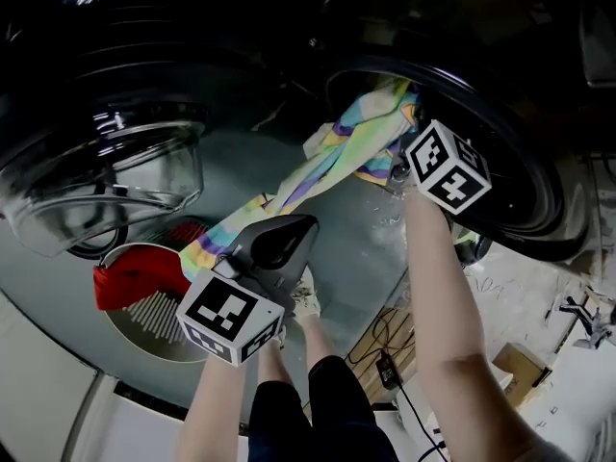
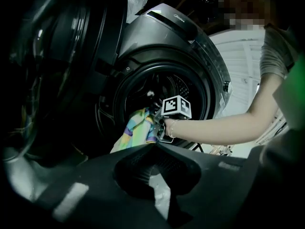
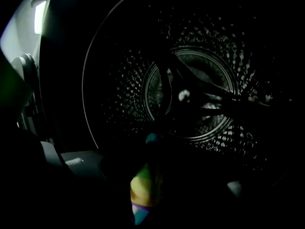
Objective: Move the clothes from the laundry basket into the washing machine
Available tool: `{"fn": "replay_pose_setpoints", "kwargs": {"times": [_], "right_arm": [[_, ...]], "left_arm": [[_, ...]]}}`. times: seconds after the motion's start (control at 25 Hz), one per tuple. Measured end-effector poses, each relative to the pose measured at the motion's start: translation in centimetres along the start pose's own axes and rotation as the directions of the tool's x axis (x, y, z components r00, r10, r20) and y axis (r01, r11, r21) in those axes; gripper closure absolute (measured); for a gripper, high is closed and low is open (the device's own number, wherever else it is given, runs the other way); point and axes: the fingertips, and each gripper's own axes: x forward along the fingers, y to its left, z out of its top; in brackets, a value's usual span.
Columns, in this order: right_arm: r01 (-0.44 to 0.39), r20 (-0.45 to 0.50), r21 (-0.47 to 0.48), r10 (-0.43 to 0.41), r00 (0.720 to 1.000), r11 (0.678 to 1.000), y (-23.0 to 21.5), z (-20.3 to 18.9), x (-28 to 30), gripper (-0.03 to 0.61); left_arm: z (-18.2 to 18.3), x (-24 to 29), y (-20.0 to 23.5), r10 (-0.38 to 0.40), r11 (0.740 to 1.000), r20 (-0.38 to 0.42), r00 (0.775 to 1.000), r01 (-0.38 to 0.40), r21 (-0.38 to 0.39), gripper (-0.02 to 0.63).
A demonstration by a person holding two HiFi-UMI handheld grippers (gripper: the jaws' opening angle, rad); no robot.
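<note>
**Spotter:** Cloth (image 1: pixel 327 157) position?

**Me:** My right gripper (image 1: pixel 402 168) fingers pinch it at the drum (image 1: pixel 510 152) mouth, and my left gripper (image 1: pixel 289 239) fingers clamp its tail. Open door (image 1: pixel 106 176) crowds left, above the basket (image 1: pixel 159 330).

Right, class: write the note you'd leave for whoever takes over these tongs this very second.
Left tongs: shut on the lower end of the striped cloth, outside the machine.
Right tongs: shut on its upper end, at the mouth of the drum.
Done: cloth is out of the laundry basket and its top reaches the opening.
To do: feed the cloth fully in and release; then probably the red garment lying in the basket.
</note>
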Motion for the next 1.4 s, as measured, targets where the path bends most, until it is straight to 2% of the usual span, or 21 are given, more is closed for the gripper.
{"fn": "replay_pose_setpoints", "kwargs": {"times": [0.08, 0.16, 0.2, 0.28, 0.4, 0.52, 0.6, 0.72, 0.88, 1.0, 1.12, 1.24, 1.28, 1.36, 1.4], "right_arm": [[0.008, -0.092, 0.025, -0.006, 0.996, 1.000, -0.1, -2.1, 0.9, 0.373], [0.024, -0.181, 0.051, -0.014, 0.983, 0.998, -0.2, -4.1, 1.2, 0.233], [0.034, -0.197, 0.057, -0.022, 0.980, 0.998, -0.3, -4.4, 1.0, 0.217], [0.025, -0.153, 0.052, -0.017, 0.988, 0.998, -0.1, -3.6, -0.3, 0.216], [-0.081, -0.088, 0.034, 0.084, 0.993, 0.996, 1.9, -2.9, -4.0, 0.203], [-0.166, -0.154, 0.077, 0.176, 0.972, 0.983, 4.6, -6.6, -8.2, 0.162], [-0.158, -0.237, 0.146, 0.190, 0.953, 0.976, 5.8, -11.0, -9.8, 0.125], [-0.098, -0.338, 0.209, 0.166, 0.926, 0.973, 6.2, -16.9, -10.0, 0.054], [-0.044, -0.396, 0.263, 0.150, 0.906, 0.964, 5.8, -21.5, -7.5, -0.031], [-0.015, -0.420, 0.274, 0.134, 0.898, 0.961, 5.5, -22.6, -5.7, -0.031], [-0.009, -0.433, 0.245, 0.118, 0.894, 0.969, 5.0, -22.9, -4.7, -0.015], [0.006, -0.448, 0.233, 0.102, 0.888, 0.973, 4.3, -22.5, -4.3, 0.115], [0.012, -0.443, 0.227, 0.092, 0.892, 0.974, 4.1, -22.2, -4.4, 0.190], [-0.004, -0.420, 0.201, 0.090, 0.903, 0.980, 4.3, -21.2, -4.6, 0.416], [-0.023, -0.410, 0.197, 0.104, 0.906, 0.980, 4.7, -20.7, -4.8, 0.481]], "left_arm": [[-0.2, 0.0, -0.2, -0.008, 1.000, -0.005, 1.000, 0.008, 0.002, 0.614], [-0.4, -0.1, -0.2, -0.008, 1.000, -0.011, 1.000, 0.008, 0.003, 0.614], [-0.4, -0.2, -0.1, -0.006, 1.000, -0.010, 1.000, 0.006, 0.001, 0.614], [-0.5, -0.5, 0.1, 0.002, 1.000, -0.002, 1.000, -0.003, -0.005, 0.614], [-0.7, -1.4, 0.8, 0.038, 0.999, 0.007, 0.999, -0.038, -0.016, 0.614], [-1.4, -2.5, 1.6, 0.078, 0.996, 0.009, 0.997, -0.077, -0.036, 0.614], [-2.0, -3.1, 2.0, 0.098, 0.994, 0.001, 0.995, -0.098, -0.044, 0.614], [-2.8, -3.8, 2.3, 0.113, 0.992, 0.001, 0.994, -0.112, -0.058, 0.614], [-3.8, -4.4, 2.1, 0.102, 0.992, 0.024, 0.995, -0.100, -0.076, 0.614], [-4.0, -4.7, 2.2, 0.102, 0.991, 0.049, 0.994, -0.097, -0.097, 0.614], [-3.8, -4.5, 2.2, 0.100, 0.990, 0.059, 0.993, -0.093, -0.107, 0.614], [-3.9, -4.0, 1.8, 0.076, 0.991, 0.058, 0.995, -0.069, -0.111, 0.614], [-4.0, -3.9, 1.7, 0.068, 0.992, 0.058, 0.996, -0.061, -0.109, 0.614], [-4.1, -3.7, 1.5, 0.059, 0.993, 0.055, 0.997, -0.053, -0.104, 0.614], [-4.2, -3.7, 1.5, 0.057, 0.993, 0.051, 0.997, -0.052, -0.103, 0.614]]}}
